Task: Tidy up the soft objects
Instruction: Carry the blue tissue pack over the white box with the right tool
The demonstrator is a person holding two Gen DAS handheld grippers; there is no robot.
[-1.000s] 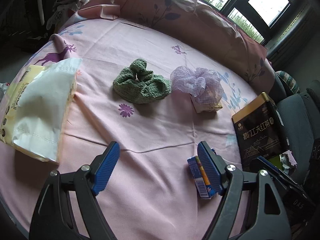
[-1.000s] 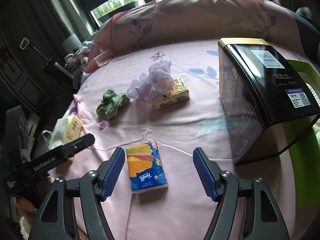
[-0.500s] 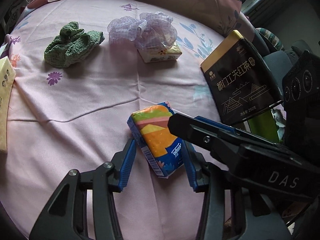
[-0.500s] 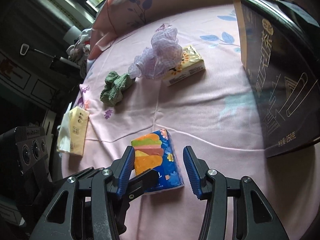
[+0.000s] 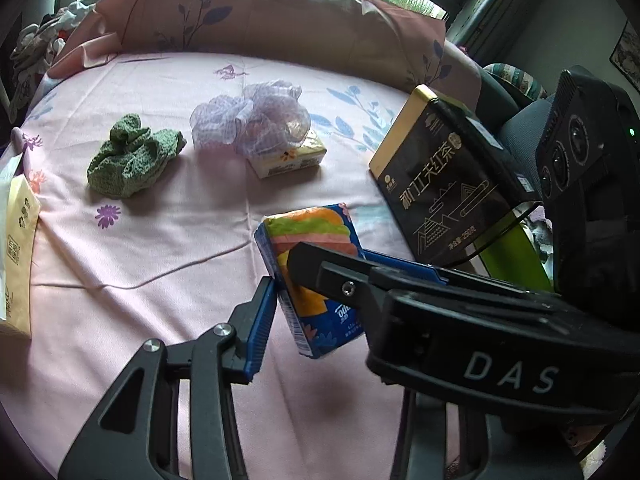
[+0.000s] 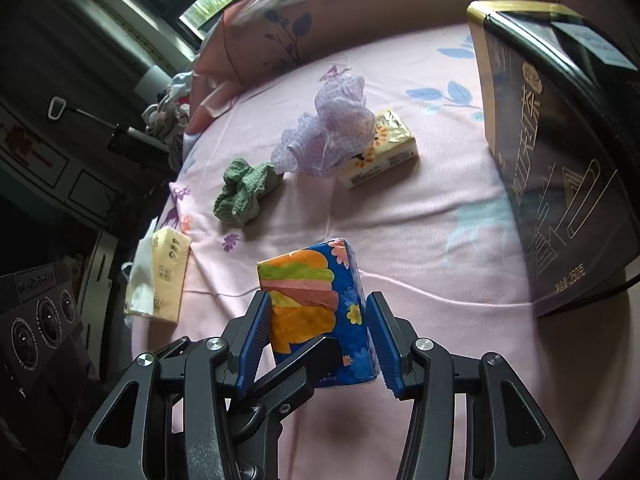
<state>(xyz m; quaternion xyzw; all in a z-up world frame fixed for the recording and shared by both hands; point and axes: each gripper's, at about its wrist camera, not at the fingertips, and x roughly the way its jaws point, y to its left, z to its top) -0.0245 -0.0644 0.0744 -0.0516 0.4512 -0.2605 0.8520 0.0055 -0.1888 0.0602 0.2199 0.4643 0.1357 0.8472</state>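
A colourful tissue pack (image 5: 308,224) (image 6: 316,280) is tipped up off the pink sheet, held from two sides. My right gripper (image 6: 318,304) has both blue pads pressed on the pack's long sides. My left gripper (image 5: 316,292) is closing on the same pack: its left pad (image 5: 262,316) touches the pack's edge, while the other pad is hidden under the right gripper's finger (image 5: 340,280). A green knitted cloth (image 5: 132,156) (image 6: 244,192) and a purple mesh pouf (image 5: 252,120) (image 6: 328,136) lie farther back.
A small yellow tissue pack (image 5: 288,158) sits under the pouf. A black tea tin (image 5: 448,188) (image 6: 560,160) stands at the right. A cream tissue bag (image 5: 16,248) (image 6: 164,276) lies at the sheet's left edge. A pink pillow (image 5: 280,12) runs along the back.
The left gripper swung right to the colourful pack and closed on it. The right gripper narrowed onto the same pack, which now stands tipped up instead of lying flat.
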